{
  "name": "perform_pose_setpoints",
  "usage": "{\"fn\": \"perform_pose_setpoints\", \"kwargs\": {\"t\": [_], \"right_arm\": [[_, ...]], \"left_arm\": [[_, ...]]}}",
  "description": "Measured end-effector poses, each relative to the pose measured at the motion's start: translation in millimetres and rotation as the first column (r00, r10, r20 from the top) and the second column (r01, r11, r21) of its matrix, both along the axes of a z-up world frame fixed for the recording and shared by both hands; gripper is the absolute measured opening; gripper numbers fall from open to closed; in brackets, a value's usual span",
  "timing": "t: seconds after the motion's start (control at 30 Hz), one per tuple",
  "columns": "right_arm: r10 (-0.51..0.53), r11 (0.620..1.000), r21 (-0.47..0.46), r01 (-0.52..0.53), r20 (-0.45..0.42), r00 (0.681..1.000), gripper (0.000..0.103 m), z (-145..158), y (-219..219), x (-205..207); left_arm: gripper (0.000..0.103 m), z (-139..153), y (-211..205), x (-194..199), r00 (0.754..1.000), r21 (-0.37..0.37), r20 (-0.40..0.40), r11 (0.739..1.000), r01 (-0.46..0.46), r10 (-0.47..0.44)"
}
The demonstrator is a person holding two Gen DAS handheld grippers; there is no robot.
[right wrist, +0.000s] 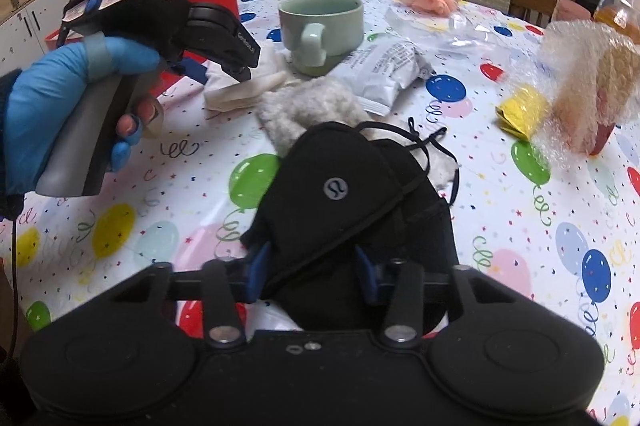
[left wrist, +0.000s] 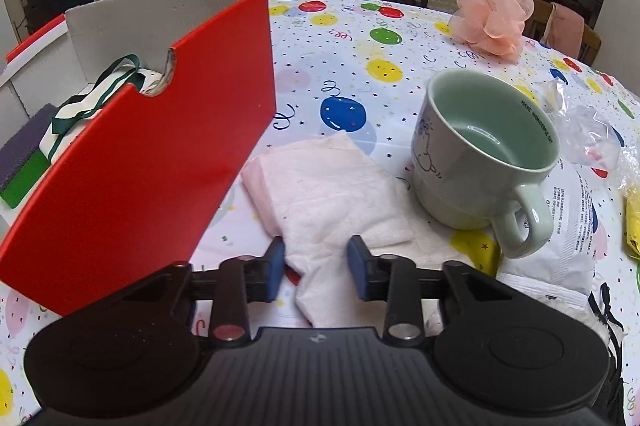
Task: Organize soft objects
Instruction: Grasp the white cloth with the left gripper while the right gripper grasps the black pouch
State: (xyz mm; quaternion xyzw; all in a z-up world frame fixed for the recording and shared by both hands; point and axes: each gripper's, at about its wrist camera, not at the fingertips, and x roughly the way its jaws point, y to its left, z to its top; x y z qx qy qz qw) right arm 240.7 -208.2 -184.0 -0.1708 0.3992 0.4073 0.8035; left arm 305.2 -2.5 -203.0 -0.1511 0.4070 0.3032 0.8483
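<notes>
A folded pale pink towel [left wrist: 320,185] lies on the balloon-print tablecloth [left wrist: 352,37], and my left gripper [left wrist: 317,266] is shut on its near corner, with the cloth bunched between the blue pads. Just left of it stands a red box [left wrist: 160,153]. In the right wrist view a blue-gloved hand [right wrist: 80,81] holds that gripper over the towel [right wrist: 240,91]. My right gripper [right wrist: 312,272] is shut on a black fabric pouch [right wrist: 328,185] with a round logo and thin cords. The pouch lies partly over a grey fluffy cloth [right wrist: 308,109].
The red box holds a tote bag with green straps [left wrist: 100,93] and a purple-green sponge [left wrist: 24,161]. A green mug [left wrist: 480,153] stands right of the towel. A pink bath pouf [left wrist: 492,21], white packet [right wrist: 388,65], yellow bundle [right wrist: 520,109] and bubble wrap [right wrist: 588,85] lie around.
</notes>
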Motion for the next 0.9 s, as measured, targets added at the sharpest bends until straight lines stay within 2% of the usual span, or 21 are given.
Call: {"fn": "perform_pose_setpoints", "kwargs": {"t": [0.17, 0.27, 0.57, 0.9], "right_arm": [[-0.017, 1.0, 0.019, 0.017, -0.002, 1.0, 0.018, 6.6, -1.1, -2.0], [-0.037, 0.999, 0.036, 0.036, 0.01, 0.999, 0.011, 13.0, -4.7, -4.7], [-0.15, 0.977, 0.15, 0.149, -0.007, 0.989, 0.009, 52.5, -31.0, -4.7], [-0.228, 0.943, 0.241, 0.227, -0.026, 0.973, 0.009, 102.4, -44.0, -4.3]], "left_arm": [[0.018, 0.9, 5.0, -6.6, 1.0, -0.013, 0.013, 1.0, 0.007, -0.007], [0.011, 3.1, 6.6, -10.7, 0.999, -0.01, 0.022, 1.0, 0.027, -0.027], [0.007, 27.8, 2.5, -31.1, 0.988, -0.003, 0.092, 0.993, 0.122, -0.121], [0.007, 71.4, 11.0, -64.9, 0.965, -0.058, 0.182, 0.978, 0.2, -0.187]]}}
